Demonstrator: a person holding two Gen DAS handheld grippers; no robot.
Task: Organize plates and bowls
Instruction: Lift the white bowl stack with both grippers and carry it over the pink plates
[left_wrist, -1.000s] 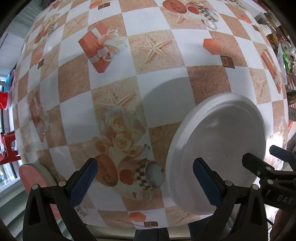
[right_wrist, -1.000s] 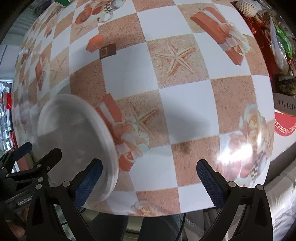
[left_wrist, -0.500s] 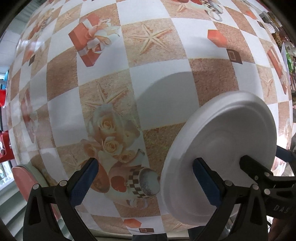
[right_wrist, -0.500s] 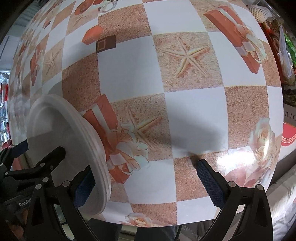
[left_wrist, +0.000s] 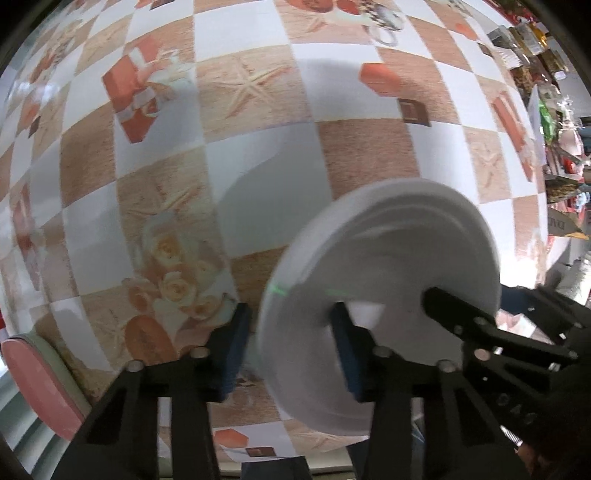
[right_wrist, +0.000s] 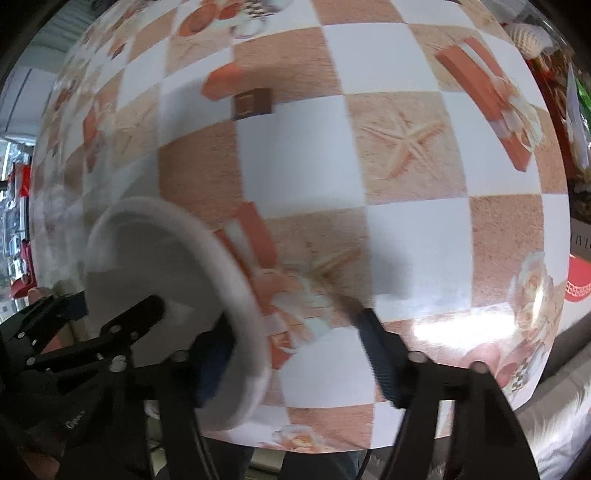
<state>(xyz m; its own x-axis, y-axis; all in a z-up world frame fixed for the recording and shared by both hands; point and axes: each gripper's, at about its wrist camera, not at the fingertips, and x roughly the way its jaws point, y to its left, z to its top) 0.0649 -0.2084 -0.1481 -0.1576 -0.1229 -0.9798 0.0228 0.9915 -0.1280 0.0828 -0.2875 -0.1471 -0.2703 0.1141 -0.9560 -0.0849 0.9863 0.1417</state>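
A white foam plate (left_wrist: 388, 258), which may be a small stack, stands tipped up on edge over the checked tablecloth. My left gripper (left_wrist: 290, 349) straddles its left rim. The jaws are closing: the right pad lies against the plate's face and the left pad sits a sliver off the rim. In the right wrist view the plate (right_wrist: 155, 266) is at the left. My right gripper (right_wrist: 295, 360) straddles its right rim, jaws closing. One pad is hidden behind the plate and the other is well clear of it.
The table (left_wrist: 258, 166) wears a cloth printed with starfish, roses and gift boxes. A pink chair seat (left_wrist: 37, 376) pokes out at its near left edge. Packed shelves (left_wrist: 546, 92) stand to the right, and a red box (right_wrist: 580, 280) lies beyond the table's right edge.
Both grippers' jaws have narrowed from wide open around the plate's opposite rims. The plate has tipped up more steeply, and the left gripper has shifted toward it.
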